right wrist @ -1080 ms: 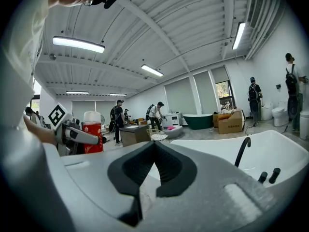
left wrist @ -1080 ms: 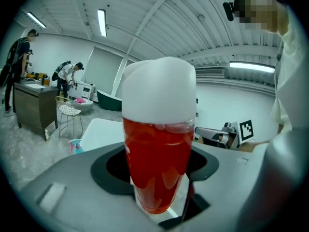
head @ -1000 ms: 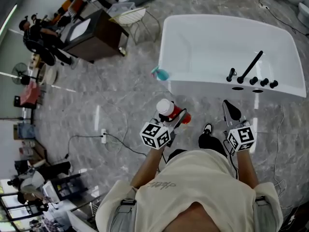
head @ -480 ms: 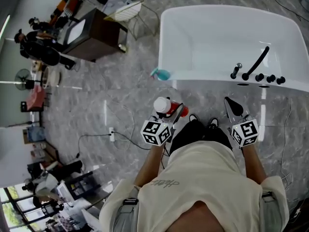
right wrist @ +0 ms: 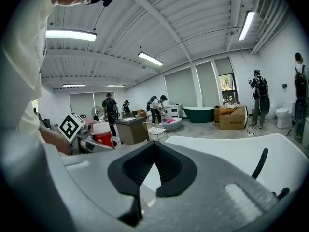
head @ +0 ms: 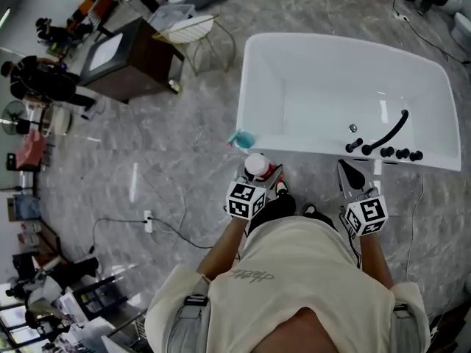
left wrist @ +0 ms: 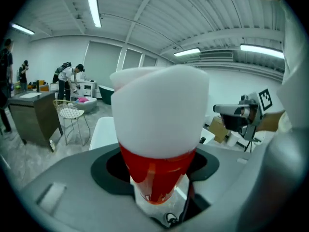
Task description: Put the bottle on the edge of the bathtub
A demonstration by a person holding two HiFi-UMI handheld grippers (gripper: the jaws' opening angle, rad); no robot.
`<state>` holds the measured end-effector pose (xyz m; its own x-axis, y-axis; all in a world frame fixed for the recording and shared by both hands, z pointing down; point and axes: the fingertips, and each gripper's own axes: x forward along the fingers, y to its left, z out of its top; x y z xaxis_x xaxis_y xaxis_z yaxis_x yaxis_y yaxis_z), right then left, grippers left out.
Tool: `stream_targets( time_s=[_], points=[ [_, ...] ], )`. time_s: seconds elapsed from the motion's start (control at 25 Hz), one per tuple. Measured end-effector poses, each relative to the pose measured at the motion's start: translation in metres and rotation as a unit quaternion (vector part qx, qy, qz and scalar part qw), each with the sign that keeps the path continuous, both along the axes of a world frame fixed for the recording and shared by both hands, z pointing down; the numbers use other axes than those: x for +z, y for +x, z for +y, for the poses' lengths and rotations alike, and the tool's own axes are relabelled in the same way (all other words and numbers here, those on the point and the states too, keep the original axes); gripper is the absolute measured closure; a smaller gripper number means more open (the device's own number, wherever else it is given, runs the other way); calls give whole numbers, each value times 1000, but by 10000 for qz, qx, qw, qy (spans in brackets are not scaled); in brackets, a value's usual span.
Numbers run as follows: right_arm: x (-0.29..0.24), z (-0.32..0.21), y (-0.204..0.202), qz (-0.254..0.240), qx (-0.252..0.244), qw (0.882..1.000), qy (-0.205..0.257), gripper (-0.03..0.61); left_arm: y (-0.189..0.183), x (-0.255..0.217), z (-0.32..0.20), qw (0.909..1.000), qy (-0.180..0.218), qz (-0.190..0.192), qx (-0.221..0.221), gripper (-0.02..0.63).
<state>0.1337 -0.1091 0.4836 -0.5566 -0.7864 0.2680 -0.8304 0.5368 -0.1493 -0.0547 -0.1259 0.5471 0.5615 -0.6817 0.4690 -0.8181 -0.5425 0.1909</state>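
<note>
A bottle (head: 257,166) with a white cap and red body stands upright in my left gripper (head: 262,176), which is shut on it. It hangs just short of the near left corner of the white bathtub (head: 274,146). In the left gripper view the bottle (left wrist: 158,129) fills the middle, with the red body held between the jaws. My right gripper (head: 351,173) is shut with nothing in it, just short of the tub's near rim by the black taps (head: 384,150). From the right gripper (right wrist: 153,151) view I see the tub (right wrist: 227,151) ahead and the bottle (right wrist: 102,134) at left.
A black spout (head: 388,132) rises over the tub's near rim. A teal object (head: 241,139) lies on the floor by the tub's left corner. A dark table (head: 121,59) and a wire chair (head: 193,28) stand at the far left, near several people. A cable (head: 151,223) crosses the marble floor.
Both grippers and the person have come closer to the tub's near rim. The bottle stays in the left gripper and is now nearer the tub's left corner.
</note>
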Motion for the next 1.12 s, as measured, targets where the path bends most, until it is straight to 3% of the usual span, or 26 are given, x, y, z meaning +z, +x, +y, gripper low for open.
stream_targets(
  time_s=[0.12, 0.4, 0.68, 0.84, 1.12],
  points=[
    [-10, -18, -11, 204, -99, 9997, -8, 578, 5, 15, -22, 9996, 71, -217, 191, 310],
    [-8, -37, -40, 377, -93, 9991, -156, 577, -5, 62, -60, 9996, -214, -110, 176, 311],
    [18, -38, -50, 536, -178, 9961, -671, 577, -28, 114, -82, 9970, -657, -136, -373, 310],
    [37, -50, -55, 466, -200, 9936, -1012, 577, -40, 142, -99, 9953, -649, -450, -566, 310],
    [42, -62, -50, 403, -213, 9921, -1166, 577, -42, 168, -123, 9925, -634, -682, -798, 310]
  ],
)
